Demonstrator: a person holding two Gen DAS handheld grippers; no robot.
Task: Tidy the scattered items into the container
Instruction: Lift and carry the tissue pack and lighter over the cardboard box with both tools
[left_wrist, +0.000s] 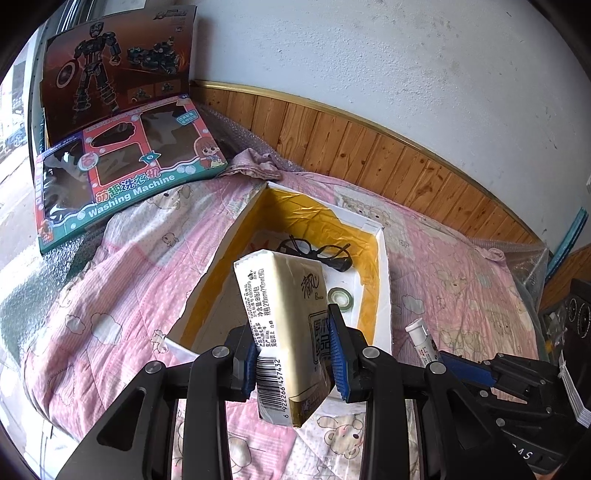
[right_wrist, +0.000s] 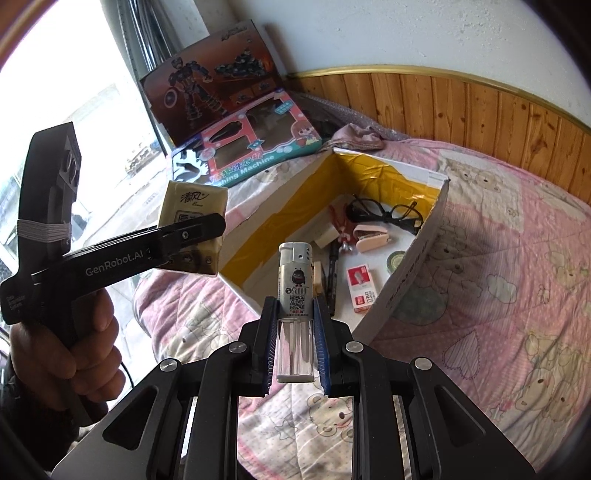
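My left tool (left_wrist: 295, 354) is clamped on a tissue pack (left_wrist: 284, 317), which hangs above the near-left corner of the white box (left_wrist: 384, 258) with the yellow lining. My right tool (right_wrist: 295, 332) grips a lighter (right_wrist: 295, 295) upright, just in front of the box's near wall. Inside the box I see glasses (right_wrist: 388, 214), a pink stapler (right_wrist: 369, 234), a staple packet (right_wrist: 364, 290) and a tape roll (left_wrist: 341, 297). The box sits on the pink quilt (left_wrist: 110, 277); behind it to the left lies a toy washing-machine carton (left_wrist: 125, 177).
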